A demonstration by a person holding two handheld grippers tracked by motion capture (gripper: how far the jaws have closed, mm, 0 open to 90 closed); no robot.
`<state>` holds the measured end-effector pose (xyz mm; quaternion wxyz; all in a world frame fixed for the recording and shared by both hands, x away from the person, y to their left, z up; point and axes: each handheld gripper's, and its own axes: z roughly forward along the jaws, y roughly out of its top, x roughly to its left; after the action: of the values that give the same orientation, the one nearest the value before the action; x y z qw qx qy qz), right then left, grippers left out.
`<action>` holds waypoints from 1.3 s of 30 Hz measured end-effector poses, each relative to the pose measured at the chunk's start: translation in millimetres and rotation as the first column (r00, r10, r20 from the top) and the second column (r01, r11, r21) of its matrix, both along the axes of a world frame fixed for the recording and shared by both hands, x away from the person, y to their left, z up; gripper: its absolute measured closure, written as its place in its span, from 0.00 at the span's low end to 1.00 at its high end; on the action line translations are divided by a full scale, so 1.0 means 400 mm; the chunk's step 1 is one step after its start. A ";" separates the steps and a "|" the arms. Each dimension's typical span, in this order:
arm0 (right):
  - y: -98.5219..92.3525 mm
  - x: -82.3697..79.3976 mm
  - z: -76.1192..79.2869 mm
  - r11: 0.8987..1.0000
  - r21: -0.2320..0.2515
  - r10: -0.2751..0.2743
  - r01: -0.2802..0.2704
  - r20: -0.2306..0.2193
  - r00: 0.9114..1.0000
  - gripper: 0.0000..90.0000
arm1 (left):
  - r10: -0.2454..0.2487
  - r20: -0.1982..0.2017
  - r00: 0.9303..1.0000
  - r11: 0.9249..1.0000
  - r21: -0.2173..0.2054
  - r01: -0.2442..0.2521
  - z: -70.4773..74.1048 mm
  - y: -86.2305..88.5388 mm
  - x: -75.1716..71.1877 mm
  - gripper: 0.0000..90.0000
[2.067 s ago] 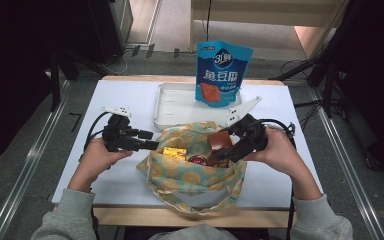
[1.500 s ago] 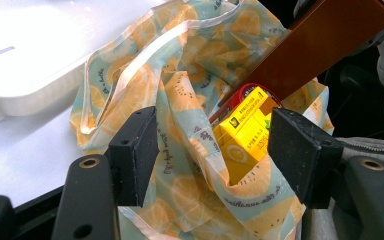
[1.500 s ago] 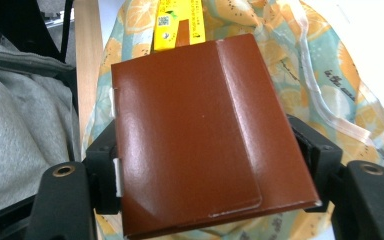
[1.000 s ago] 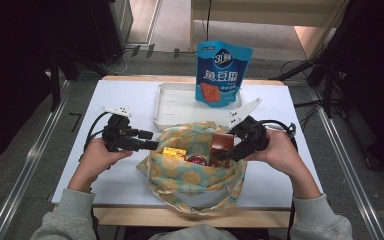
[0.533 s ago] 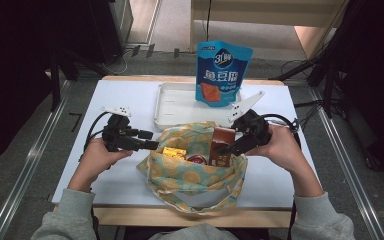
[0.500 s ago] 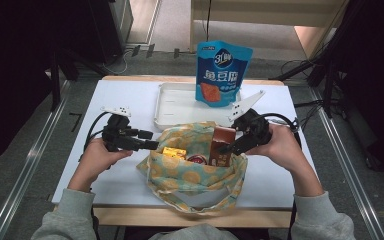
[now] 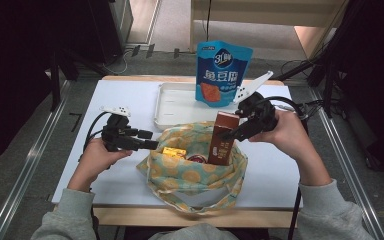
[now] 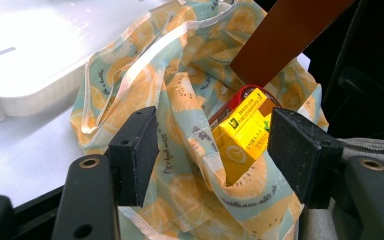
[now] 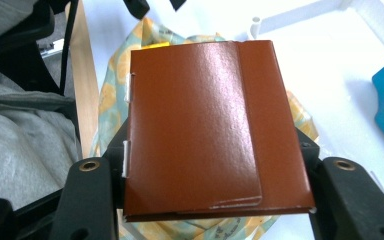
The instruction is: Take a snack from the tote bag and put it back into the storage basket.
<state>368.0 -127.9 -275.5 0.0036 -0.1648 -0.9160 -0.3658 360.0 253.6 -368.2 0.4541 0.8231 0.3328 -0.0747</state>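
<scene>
1. Two claws at work over a white table (image 7: 130,95): left claw (image 7: 150,145) at the left rim of a cloth tote bag w/ orange-slice print (image 7: 195,175), right claw (image 7: 230,134) above the bag's right side.
2. Right claw is clamped on a tall brown carton w/ glossy faces (image 7: 223,138); carton stands roughly upright, its lower end down inside the bag's mouth, top well above the rim. In right gripper view the carton (image 9: 205,130) sits between both jaws, which press its sides.
3. Left claw: jaws spread wide, gripping nothing. In left gripper view they straddle the bag's near rim (image 8: 180,150), fabric bunched between them; can't tell if either pad touches the cloth.
4. Inside the bag, left gripper view: a small yellow box w/ green print (image 8: 242,132), leaning, w/ a red-rimmed item behind it, mostly hidden. High view shows the yellow box (image 7: 174,152) left of the brown carton, the red item between them.
5. Behind the bag: a white shallow plastic tray (image 7: 172,105) on the table's far half, just beyond the bag.
6. Blue stand-up snack pouch w/ white lettering (image 7: 222,72) stands upright at the tray's right part, near the right claw's grey plate.
7. Person's grey sleeves come in from the bottom edge; each hand wraps its gripper handle, cables trailing off to the sides.
</scene>
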 end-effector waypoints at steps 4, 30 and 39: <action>0.006 -0.001 0.019 1.000 -0.006 0.000 0.000 0.009 1.000 0.49 | -0.009 0.002 1.000 1.000 -0.003 0.009 0.001 -0.002 -0.001 0.41; -0.071 0.041 0.142 0.997 0.015 -0.078 0.077 0.045 0.996 0.49 | 0.000 0.008 1.000 1.000 -0.006 0.000 0.003 0.001 -0.002 0.41; -0.105 0.075 0.152 0.992 0.007 -0.125 0.124 0.060 0.990 0.49 | 0.001 0.003 1.000 1.000 -0.010 -0.001 0.003 0.003 0.000 0.41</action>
<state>398.1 -169.9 -214.7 -0.0467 -0.2105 -0.9029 -0.3718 359.8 254.8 -366.9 0.4589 0.8207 0.3320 -0.0749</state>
